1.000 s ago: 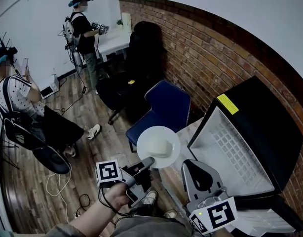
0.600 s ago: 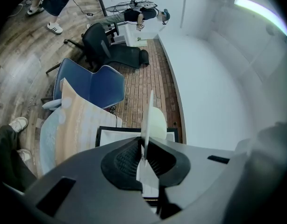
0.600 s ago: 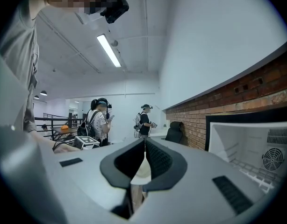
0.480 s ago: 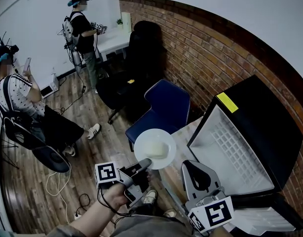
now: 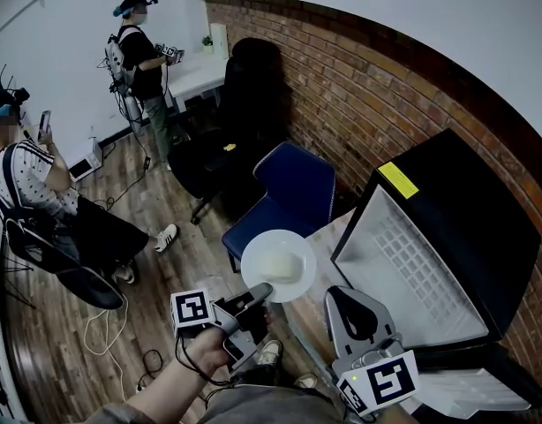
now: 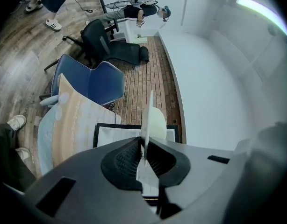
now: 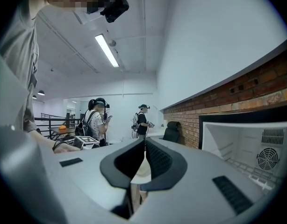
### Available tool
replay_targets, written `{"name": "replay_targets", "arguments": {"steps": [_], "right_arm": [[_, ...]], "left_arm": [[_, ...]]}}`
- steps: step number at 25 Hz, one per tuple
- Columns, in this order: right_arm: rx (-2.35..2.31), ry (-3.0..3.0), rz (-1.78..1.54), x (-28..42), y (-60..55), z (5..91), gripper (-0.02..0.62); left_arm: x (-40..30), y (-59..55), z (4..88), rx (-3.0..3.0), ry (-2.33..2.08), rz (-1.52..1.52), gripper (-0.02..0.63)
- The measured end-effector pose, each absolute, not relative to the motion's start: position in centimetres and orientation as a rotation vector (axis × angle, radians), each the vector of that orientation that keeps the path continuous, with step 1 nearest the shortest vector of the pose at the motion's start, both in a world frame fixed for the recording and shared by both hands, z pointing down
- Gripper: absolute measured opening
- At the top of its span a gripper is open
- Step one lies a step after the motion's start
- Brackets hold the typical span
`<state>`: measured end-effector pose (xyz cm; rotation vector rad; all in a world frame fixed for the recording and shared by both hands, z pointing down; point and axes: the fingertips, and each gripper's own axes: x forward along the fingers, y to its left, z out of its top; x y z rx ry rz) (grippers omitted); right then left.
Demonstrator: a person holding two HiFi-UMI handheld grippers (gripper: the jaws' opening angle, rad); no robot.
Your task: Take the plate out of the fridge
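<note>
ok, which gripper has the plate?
The left gripper: its jaws are clamped on the white plate at its rim. The right gripper is shut on nothing, near the open fridge.

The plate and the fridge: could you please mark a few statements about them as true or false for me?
1. The left gripper is clamped on the plate's rim. True.
2. The plate sits on a shelf inside the fridge. False: it is held out in the open, apart from the fridge.
3. The fridge stands open, its white inside showing. True.
4. The right gripper grips the plate too. False: its jaws are together on nothing.
5. The plate is bare. False: a pale lump lies on it.
</note>
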<state>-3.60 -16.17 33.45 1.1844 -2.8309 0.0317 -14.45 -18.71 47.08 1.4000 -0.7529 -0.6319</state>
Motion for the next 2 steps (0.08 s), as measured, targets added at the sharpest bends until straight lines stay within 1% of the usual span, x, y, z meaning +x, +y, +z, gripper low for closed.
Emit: {"name": "replay_targets", "arguments": {"steps": [2], "right_arm": [[1.184, -2.832, 0.031, -3.42, -16.35, 33.46, 0.031]], "left_arm": [[-14.22, -18.85, 47.04, 1.401, -0.750, -0.633, 0.031]]}}
